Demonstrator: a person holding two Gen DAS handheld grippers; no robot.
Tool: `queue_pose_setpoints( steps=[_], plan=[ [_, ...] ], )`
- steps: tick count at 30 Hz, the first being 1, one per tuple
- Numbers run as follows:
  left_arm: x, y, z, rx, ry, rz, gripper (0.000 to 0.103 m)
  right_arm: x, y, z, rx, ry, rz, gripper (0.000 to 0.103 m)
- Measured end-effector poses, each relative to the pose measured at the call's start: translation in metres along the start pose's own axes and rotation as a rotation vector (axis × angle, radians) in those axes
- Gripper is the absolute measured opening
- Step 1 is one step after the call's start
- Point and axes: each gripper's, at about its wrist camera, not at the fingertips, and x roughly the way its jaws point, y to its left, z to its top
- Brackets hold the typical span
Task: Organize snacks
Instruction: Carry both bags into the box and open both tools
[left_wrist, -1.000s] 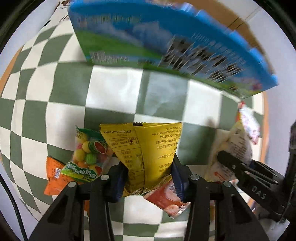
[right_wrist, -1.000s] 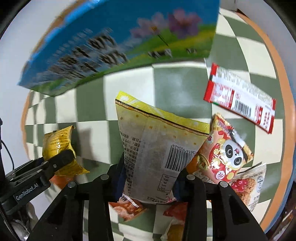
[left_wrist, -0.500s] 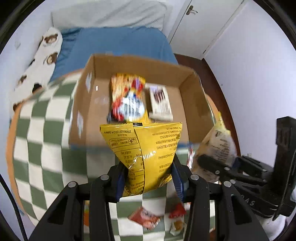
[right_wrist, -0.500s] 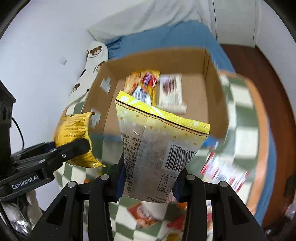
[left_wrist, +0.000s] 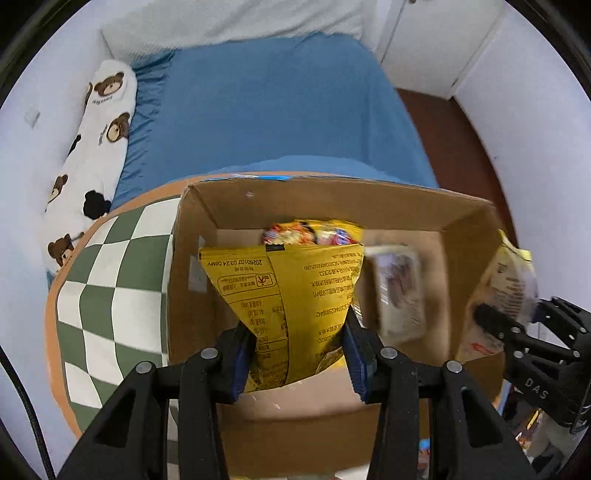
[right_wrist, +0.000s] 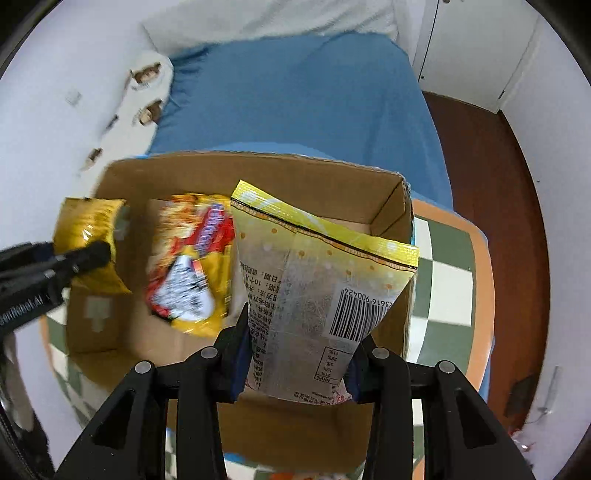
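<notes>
Both jaws grip packets upright above the open cardboard box (left_wrist: 332, 206): left gripper (left_wrist: 299, 354) the yellow packet (left_wrist: 291, 291), right gripper (right_wrist: 299, 365) the pale barcode packet (right_wrist: 314, 295), seemingly nearer the frame's right wall.

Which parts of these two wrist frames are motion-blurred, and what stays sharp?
Left wrist view: the yellow bag in the left claw is crisp, while the box contents and right claw smear. Right wrist view: the barcoded bag is sharp, the noodle pack and cardboard box edge blurred; fisheye bending throughout.

One cardboard box (left_wrist: 332, 432), four snack packets (left_wrist: 295, 306).
</notes>
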Motion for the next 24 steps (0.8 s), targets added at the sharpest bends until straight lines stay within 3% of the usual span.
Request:
queue_pose_setpoints(
  steps=[9, 11, 12, 14, 15, 24],
  plan=[
    [0.070, 0.028, 0.031, -0.024, 0.150, 0.058, 0.042, 0.063, -0.014, 0.031, -0.015, 0.100, -0.040, 0.047],
    [0.077, 0.030, 0.034, -0.029, 0.150, 0.055, 0.050, 0.071, -0.016, 0.035, -0.003, 0.132, -0.044, 0.081],
    [0.078, 0.030, 0.035, -0.028, 0.149, 0.053, 0.058, 0.073, -0.017, 0.036, 0.003, 0.129, -0.049, 0.087],
    [0.079, 0.030, 0.036, -0.028, 0.138, 0.043, 0.079, 0.077, -0.018, 0.038, 0.007, 0.132, -0.046, 0.088],
    [0.079, 0.030, 0.037, -0.030, 0.131, 0.037, 0.081, 0.079, -0.020, 0.038, 0.017, 0.138, -0.040, 0.088],
    [0.056, 0.025, 0.025, -0.042, 0.064, 0.020, 0.082, 0.073, -0.024, 0.024, 0.078, 0.096, 0.001, 0.088]
  ],
)
